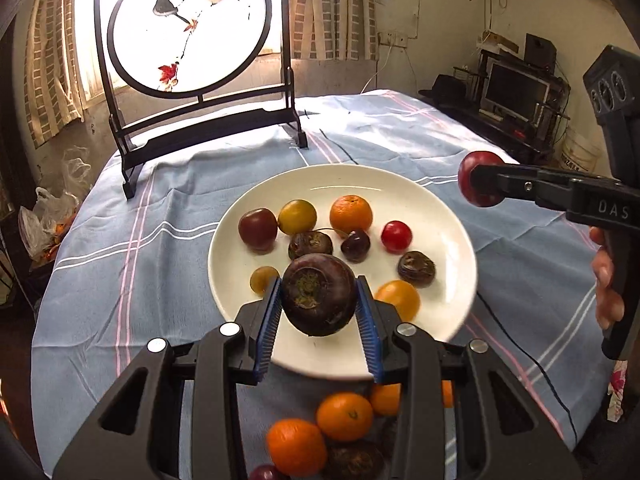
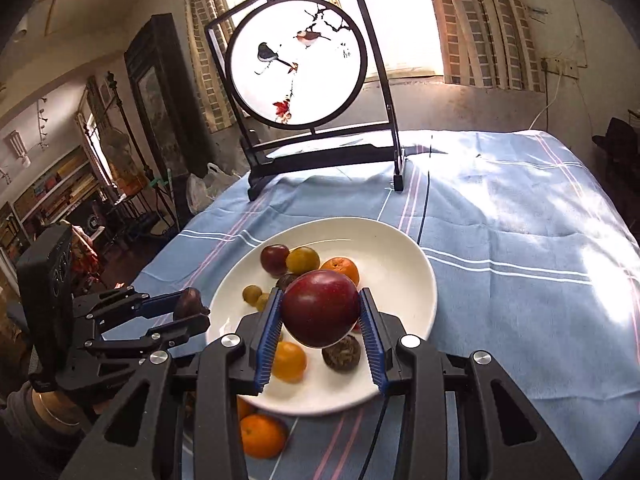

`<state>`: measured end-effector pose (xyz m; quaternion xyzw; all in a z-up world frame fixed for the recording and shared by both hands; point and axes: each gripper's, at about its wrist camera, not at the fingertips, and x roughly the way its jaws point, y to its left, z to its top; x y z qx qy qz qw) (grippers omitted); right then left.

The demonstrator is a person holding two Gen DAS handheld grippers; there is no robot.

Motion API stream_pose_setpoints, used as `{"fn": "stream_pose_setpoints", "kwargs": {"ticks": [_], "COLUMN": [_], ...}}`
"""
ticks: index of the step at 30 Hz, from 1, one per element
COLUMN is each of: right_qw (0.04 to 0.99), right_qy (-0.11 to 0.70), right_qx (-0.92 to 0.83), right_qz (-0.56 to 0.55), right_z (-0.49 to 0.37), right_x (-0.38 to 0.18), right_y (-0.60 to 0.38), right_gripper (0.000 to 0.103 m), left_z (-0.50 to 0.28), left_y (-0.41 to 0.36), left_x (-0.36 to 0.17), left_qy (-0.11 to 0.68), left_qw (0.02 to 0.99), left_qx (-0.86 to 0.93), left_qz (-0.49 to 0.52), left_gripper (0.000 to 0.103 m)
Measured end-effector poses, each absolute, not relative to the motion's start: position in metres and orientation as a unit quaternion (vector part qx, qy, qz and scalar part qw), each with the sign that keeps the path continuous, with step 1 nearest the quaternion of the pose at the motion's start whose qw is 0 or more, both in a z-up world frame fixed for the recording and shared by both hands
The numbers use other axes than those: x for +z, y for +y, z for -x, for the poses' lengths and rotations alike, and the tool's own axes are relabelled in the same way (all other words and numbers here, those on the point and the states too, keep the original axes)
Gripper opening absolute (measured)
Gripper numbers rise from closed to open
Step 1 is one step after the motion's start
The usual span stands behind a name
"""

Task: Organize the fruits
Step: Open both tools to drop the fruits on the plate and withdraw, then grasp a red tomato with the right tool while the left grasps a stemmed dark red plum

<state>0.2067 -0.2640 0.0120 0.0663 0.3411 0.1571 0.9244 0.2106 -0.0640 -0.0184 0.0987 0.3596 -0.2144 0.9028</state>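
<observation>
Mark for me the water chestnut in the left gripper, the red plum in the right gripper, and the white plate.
water chestnut [image 1: 318,294], left wrist view, on its rough top face.
red plum [image 2: 321,307], right wrist view, middle of its skin.
white plate [image 1: 360,180], left wrist view, bare far rim.

Tabletop under a blue striped cloth

A tabletop [image 2: 520,240] carries a round white plate [image 2: 396,248], a dark-framed painted screen [image 2: 304,68], and loose oranges [image 1: 344,416].

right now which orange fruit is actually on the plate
Only the orange at the far side of the white plate, beside the yellow fruit. The other oranges lie on the tablecloth, off the plate's near rim.
</observation>
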Motion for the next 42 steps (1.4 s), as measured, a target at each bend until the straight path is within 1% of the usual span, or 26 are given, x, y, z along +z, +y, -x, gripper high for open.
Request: {"fn": "stream_pose_setpoints", "kwargs": {"ticks": [3,4,5,6,7,10,15,22,25,29,30,31,32,36,40,41,42], "right_qw": [0.918,0.918,0.919,0.92,0.92,0.921,0.918,0.899,0.896,0.887,0.885,0.882,0.881,0.884,0.891,0.892,0.892], "right_qy": [0.361,0.362,0.36,0.359,0.36,0.356,0.359,0.384,0.396,0.419,0.425,0.431,0.433,0.424,0.403,0.399,0.396], "right_qx": [0.153,0.15,0.145,0.141,0.141,0.143,0.158,0.208,0.203,0.19,0.187,0.185,0.185,0.194,0.211,0.214,0.216], "right_qz": [-0.061,-0.059,-0.06,-0.064,-0.067,-0.068,-0.061,-0.019,0.006,0.028,0.039,0.043,0.042,0.026,0.005,-0.002,-0.007], "right_z": [-0.233,-0.237,-0.24,-0.24,-0.239,-0.22,-0.161,-0.082,-0.067,-0.069,-0.069,-0.07,-0.07,-0.067,-0.062,-0.06,-0.06], "right_x": [-0.001,-0.004,-0.006,-0.007,-0.007,-0.006,-0.011,-0.043,-0.058,-0.071,-0.075,-0.077,-0.078,-0.077,-0.073,-0.072,-0.071], "right_y": [-0.254,-0.252,-0.251,-0.251,-0.252,-0.257,-0.265,-0.248,-0.237,-0.225,-0.221,-0.219,-0.218,-0.223,-0.231,-0.233,-0.234], "right_gripper": [0.04,0.042,0.05,0.054,0.054,0.054,0.056,0.056,0.056,0.056,0.053,0.046,0.031,0.031,0.031,0.031,0.031], "left_z": [-0.238,-0.246,-0.252,-0.255,-0.255,-0.242,-0.186,-0.116,-0.1,-0.091,-0.09,-0.089,-0.088,-0.091,-0.103,-0.106,-0.109], "left_y": [-0.068,-0.068,-0.068,-0.066,-0.063,-0.049,-0.018,0.022,0.031,0.035,0.035,0.034,0.032,0.022,0.013,0.012,0.01], "left_x": [-0.03,-0.035,-0.038,-0.04,-0.04,-0.031,-0.016,-0.03,-0.042,-0.056,-0.058,-0.059,-0.06,-0.066,-0.068,-0.069,-0.07], "left_qy": [0.382,0.389,0.398,0.4,0.4,0.39,0.365,0.37,0.376,0.39,0.391,0.389,0.386,0.385,0.399,0.4,0.4], "left_qw": [0.896,0.893,0.891,0.891,0.892,0.897,0.906,0.903,0.902,0.898,0.898,0.899,0.9,0.899,0.889,0.888,0.887], "left_qx": [-0.204,-0.2,-0.198,-0.194,-0.191,-0.199,-0.205,-0.198,-0.189,-0.181,-0.177,-0.173,-0.17,-0.161,-0.178,-0.176,-0.176], "left_qz": [-0.102,-0.1,-0.097,-0.092,-0.086,-0.064,-0.068,-0.09,-0.094,-0.097,-0.101,-0.105,-0.11,-0.134,-0.137,-0.143,-0.147], "left_gripper": [0.036,0.042,0.058,0.063,0.067,0.068,0.076,0.078,0.078,0.078,0.078,0.078,0.078,0.078,0.078,0.078,0.075]}}
